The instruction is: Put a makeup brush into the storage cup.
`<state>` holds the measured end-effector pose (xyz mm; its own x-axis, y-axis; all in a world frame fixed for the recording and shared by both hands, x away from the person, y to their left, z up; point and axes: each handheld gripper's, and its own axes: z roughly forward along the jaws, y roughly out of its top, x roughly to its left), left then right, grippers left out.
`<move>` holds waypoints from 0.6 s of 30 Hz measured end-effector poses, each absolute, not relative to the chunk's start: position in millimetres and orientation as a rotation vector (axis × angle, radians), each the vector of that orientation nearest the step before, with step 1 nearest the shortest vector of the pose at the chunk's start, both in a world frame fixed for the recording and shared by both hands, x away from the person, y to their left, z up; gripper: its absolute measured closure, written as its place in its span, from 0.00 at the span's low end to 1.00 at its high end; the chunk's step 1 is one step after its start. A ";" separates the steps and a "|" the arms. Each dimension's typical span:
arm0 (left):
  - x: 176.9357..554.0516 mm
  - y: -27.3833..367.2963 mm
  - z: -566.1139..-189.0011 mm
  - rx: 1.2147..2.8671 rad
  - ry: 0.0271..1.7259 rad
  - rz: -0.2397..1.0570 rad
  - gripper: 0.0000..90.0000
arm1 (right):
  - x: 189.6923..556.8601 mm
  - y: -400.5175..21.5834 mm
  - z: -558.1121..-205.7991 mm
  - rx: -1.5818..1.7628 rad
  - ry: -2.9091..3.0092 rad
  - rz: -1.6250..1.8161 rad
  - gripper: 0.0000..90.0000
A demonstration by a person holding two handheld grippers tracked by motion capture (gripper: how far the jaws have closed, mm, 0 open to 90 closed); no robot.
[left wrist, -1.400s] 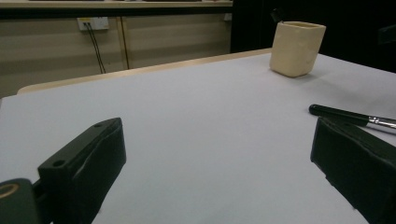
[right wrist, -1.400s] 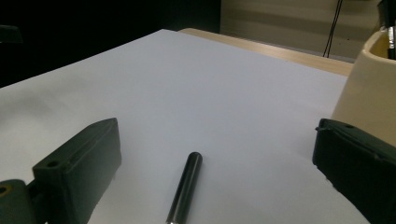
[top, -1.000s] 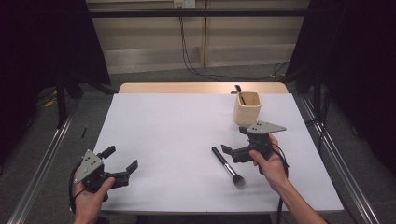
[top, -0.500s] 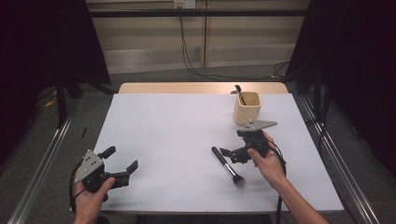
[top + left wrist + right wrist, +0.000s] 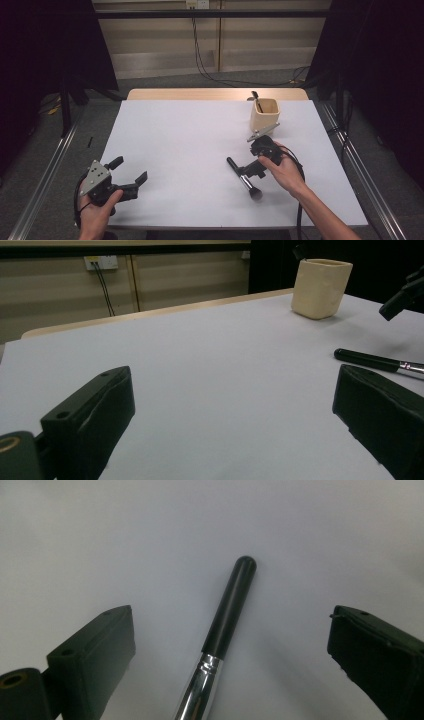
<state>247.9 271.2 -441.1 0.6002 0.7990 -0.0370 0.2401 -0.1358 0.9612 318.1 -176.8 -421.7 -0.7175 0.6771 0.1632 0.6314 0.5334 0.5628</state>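
Observation:
A makeup brush (image 5: 239, 173) with a black handle, silver ferrule and dark bristles lies on the white table (image 5: 185, 135), right of centre. My right gripper (image 5: 251, 170) is open and tipped down over it. In the right gripper view the brush handle (image 5: 231, 609) lies on the table between the two wide-apart jaws of the right gripper (image 5: 232, 627), untouched. My left gripper (image 5: 129, 171) rests open near the front left corner with nothing between its jaws. From the left gripper (image 5: 230, 390) view the brush (image 5: 372, 361) lies far right.
A cream cup (image 5: 265, 114) stands at the back right with another dark brush (image 5: 255, 95) in it; the cup (image 5: 320, 287) also shows in the left gripper view. A wooden strip (image 5: 215, 94) edges the table's far side. Metal rails (image 5: 47, 170) flank the table on the floor.
My right gripper has tilted down and shifted slightly left, bringing its open jaws over the brush handle. The left gripper and the brush have stayed put.

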 end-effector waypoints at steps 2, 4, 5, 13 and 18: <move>248.0 271.2 -441.1 1.681 0.870 0.608 0.04 | 319.0 -174.6 -422.3 1.149 2.715 0.898 0.06; 248.2 271.3 -441.2 1.686 0.868 0.612 0.04 | 319.8 -172.5 -423.0 1.145 2.742 0.855 0.06; 248.1 271.2 -441.2 1.687 0.868 0.611 0.04 | 320.2 -171.8 -423.5 1.133 2.761 0.831 0.06; 248.2 271.2 -441.1 1.690 0.863 0.611 0.04 | 322.5 -168.9 -426.3 1.123 2.846 0.740 0.06; 248.4 271.1 -441.3 1.689 0.865 0.611 0.04 | 324.2 -165.9 -428.6 1.110 2.892 0.649 0.12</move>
<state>248.4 271.1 -441.3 0.6022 0.7978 -0.0295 0.2390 -0.1450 0.9601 324.2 -165.9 -428.6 -0.7540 0.6357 0.1653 0.6454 0.6702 0.3664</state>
